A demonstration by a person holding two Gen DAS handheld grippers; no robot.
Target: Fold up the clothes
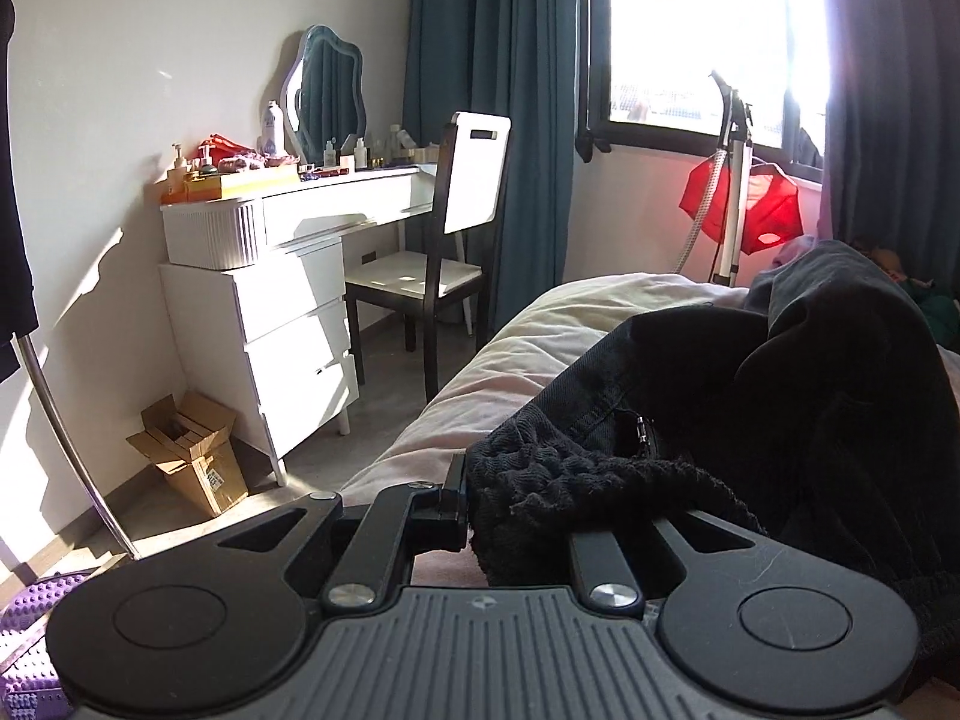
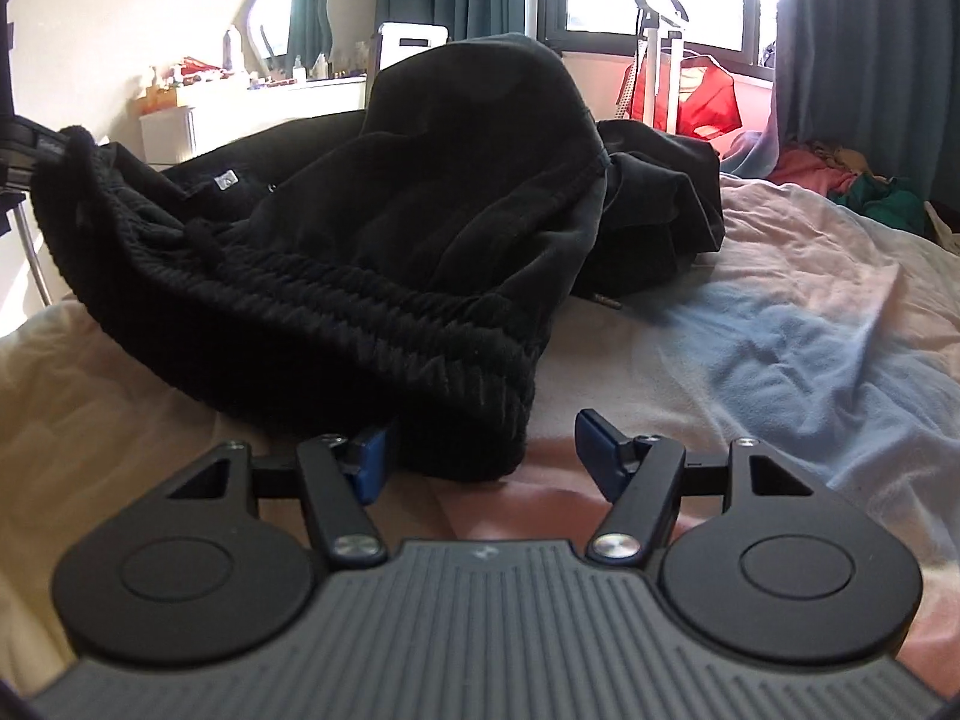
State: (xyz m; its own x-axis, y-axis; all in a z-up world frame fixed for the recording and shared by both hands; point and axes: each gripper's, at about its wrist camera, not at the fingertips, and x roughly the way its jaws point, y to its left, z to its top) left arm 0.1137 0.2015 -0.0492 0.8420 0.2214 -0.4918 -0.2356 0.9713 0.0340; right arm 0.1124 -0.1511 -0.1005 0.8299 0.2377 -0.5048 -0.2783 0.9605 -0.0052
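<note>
Black ribbed garment (image 2: pixel 312 300), heaped on bed (image 2: pixel 750 360). Left gripper (image 1: pixel 516 510): jaws pinching its knit hem. Right gripper (image 2: pixel 486 450): jaws spread, hem corner between them, unpressed.

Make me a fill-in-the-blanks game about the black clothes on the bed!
1. The left gripper is shut on the ribbed hem of a ____ garment.
2. The garment lies on a ____.
3. The right gripper has its jaws ____, with the hem's corner between them.
4. By the window hangs a ____ garment.

Missing words: black; bed; open; red
</note>
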